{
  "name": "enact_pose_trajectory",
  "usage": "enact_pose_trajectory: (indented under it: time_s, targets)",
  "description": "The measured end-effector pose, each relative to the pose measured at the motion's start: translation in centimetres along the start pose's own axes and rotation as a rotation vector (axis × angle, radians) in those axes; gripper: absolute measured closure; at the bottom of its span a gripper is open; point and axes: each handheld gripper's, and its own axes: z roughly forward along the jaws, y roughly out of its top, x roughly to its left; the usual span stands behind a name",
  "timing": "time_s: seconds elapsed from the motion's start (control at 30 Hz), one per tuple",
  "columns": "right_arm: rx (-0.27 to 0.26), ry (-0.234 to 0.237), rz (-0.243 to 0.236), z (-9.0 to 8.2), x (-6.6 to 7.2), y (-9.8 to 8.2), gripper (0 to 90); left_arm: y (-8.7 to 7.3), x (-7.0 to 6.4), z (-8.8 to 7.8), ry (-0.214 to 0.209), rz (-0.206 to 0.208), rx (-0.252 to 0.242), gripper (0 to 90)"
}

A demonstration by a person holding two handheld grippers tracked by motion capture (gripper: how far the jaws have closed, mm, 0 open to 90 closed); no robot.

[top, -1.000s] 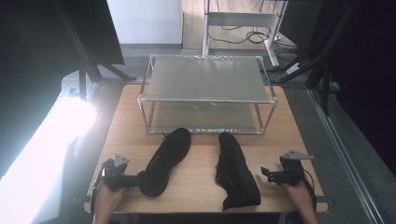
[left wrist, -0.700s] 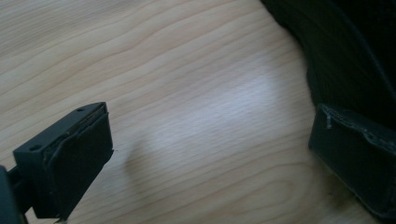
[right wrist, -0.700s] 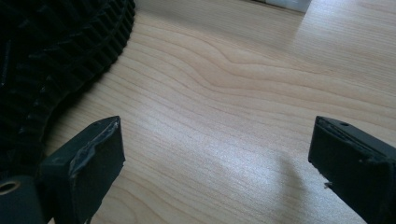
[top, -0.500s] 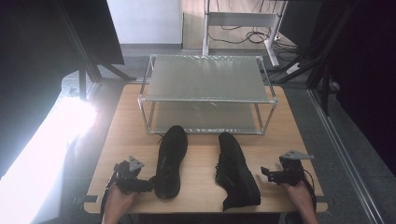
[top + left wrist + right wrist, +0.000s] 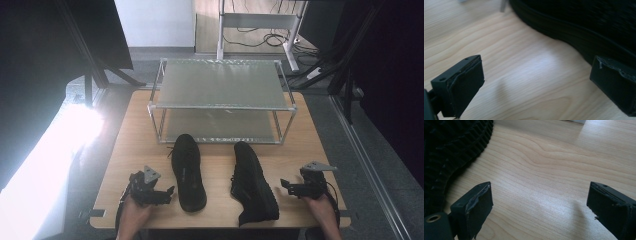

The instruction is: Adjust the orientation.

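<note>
My left gripper [image 5: 167, 192] sits just left of the left shoe's [image 5: 188, 171] heel, jaws wide apart and holding nothing. That shoe's long axis points at the rack [image 5: 220, 100]. My right gripper [image 5: 286, 186], equally spread and unloaded, waits beside the right shoe [image 5: 252, 182].

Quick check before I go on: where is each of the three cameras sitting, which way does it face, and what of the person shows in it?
High view: above the person's side, facing forward and down on the table and wire rack; both hands and forearms show.
Left gripper view: on the left claw, looking along its open jaws at the left shoe.
Right gripper view: on the right claw, jaws open, right shoe's sole at left.
Shared: both gripper views show the wooden tabletop.
</note>
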Motion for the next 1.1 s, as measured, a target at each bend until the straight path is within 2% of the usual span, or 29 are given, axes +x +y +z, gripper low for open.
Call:
enact_pose_trajectory:
  time_s: [0.1,0.23,0.37,0.47,0.6,0.63,0.8,0.9,0.93,1.1]
  targets:
    - [-0.012,0.006,0.008,-0.6,0.1,0.3,2.8,-0.7,1.2,-0.5,0.005,-0.085,-0.013,0.0]
    - [-0.032,0.031,0.023,-1.6,0.6,1.1,2.2,-0.8,1.6,-0.8,0.016,-0.106,-0.033,0.0]
    - [-0.055,0.06,0.022,-2.5,1.3,2.2,1.8,-0.7,1.4,-0.7,0.015,-0.101,-0.031,0.0]
    - [-0.07,0.083,-0.005,-3.2,2.0,3.2,1.0,-0.7,1.3,-0.6,0.021,-0.082,-0.009,0.0]
    - [-0.077,0.114,-0.029,-3.5,3.0,4.2,0.8,-0.7,1.3,-0.5,0.022,-0.082,-0.007,0.0]
    - [-0.073,0.13,-0.038,-3.4,3.5,4.5,0.8,-0.7,1.3,-0.6,0.022,-0.081,-0.009,0.0]
    - [-0.076,0.157,-0.063,-2.9,4.9,5.6,0.8,-0.7,1.2,-0.5,0.023,-0.072,-0.006,0.0]
    - [-0.077,0.161,-0.074,-2.7,5.4,5.9,0.9,-0.7,1.2,-0.4,0.026,-0.069,-0.002,0.0]
    - [-0.074,0.168,-0.084,-2.3,6.0,6.4,1.0,-0.7,1.1,-0.4,0.026,-0.07,0.001,0.0]
    - [-0.056,0.155,-0.111,-1.3,6.9,6.8,3.1,-0.7,1.2,-0.4,0.018,-0.065,-0.001,0.0]
